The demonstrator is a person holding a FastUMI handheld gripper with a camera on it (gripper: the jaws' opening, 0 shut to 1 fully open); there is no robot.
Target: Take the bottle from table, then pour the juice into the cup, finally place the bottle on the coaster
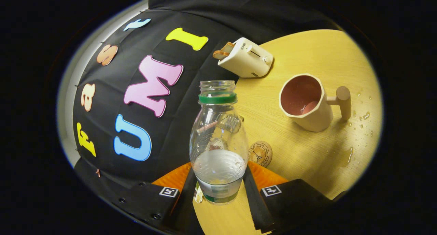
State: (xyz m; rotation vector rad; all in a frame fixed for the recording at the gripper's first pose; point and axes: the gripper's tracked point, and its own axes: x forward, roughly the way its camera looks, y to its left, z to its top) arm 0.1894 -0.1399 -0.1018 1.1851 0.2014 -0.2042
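Where the two black fingers (254, 201) reach forward, the bottle (218, 139) stands between them, its lower body pressed on both sides, so the gripper (218, 190) is closed on it. The bottle is clear plastic, uncapped, with a green ring under its open mouth and a little clear liquid in its lower part. It is upright relative to the fingers, while the wooden surface (307, 153) beyond it looks tilted. Just beside the bottle, partly hidden behind its lower right side, the round coaster (262, 153) lies flat on the surface. Farther from the bottle on that same side stands the cream cup (309, 102), pink inside, its wooden handle pointing away from the bottle. Water drops (363, 117) dot the surface past the cup. Beyond the bottle's mouth sits a cream toaster (246, 57) with a slice of bread (223, 51).
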